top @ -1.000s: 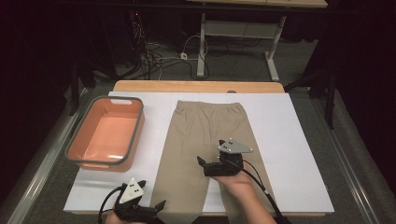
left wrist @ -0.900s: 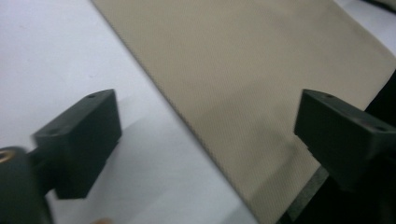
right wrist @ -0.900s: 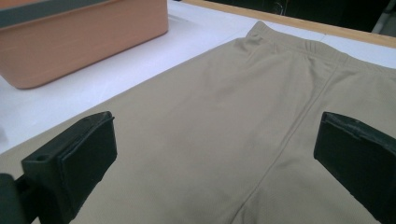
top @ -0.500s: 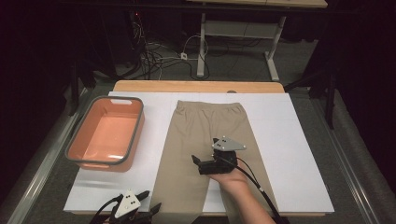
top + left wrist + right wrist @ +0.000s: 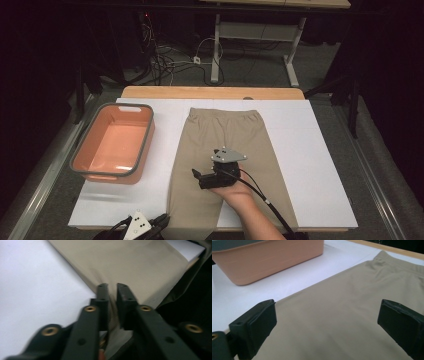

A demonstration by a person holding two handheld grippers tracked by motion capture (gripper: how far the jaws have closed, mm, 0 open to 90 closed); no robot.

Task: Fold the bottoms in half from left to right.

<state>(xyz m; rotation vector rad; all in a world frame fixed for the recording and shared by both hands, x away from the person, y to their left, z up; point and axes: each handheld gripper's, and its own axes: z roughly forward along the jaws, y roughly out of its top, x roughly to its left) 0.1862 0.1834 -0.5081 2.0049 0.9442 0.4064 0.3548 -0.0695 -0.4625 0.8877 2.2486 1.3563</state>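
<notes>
Beige trousers lie flat on the white board, waistband at the far end. At the near edge, my left gripper has just been closing. Its jaws now pinch the outer edge of the left trouser leg, with cloth showing between the pads of the left gripper. My right gripper hovers low over the inner thigh area, pointing left, jaws wide open. In its own view the right gripper has bare cloth between the pads, which grip nothing.
An empty orange tub with a grey rim stands on the left of the board, and its wall shows beyond my right gripper. A wooden table strip runs along the far edge. Cables lie on the floor behind.
My left gripper's jaws went from wide apart to closed on the trouser leg's edge. My right gripper slid left across the trousers, still open.
</notes>
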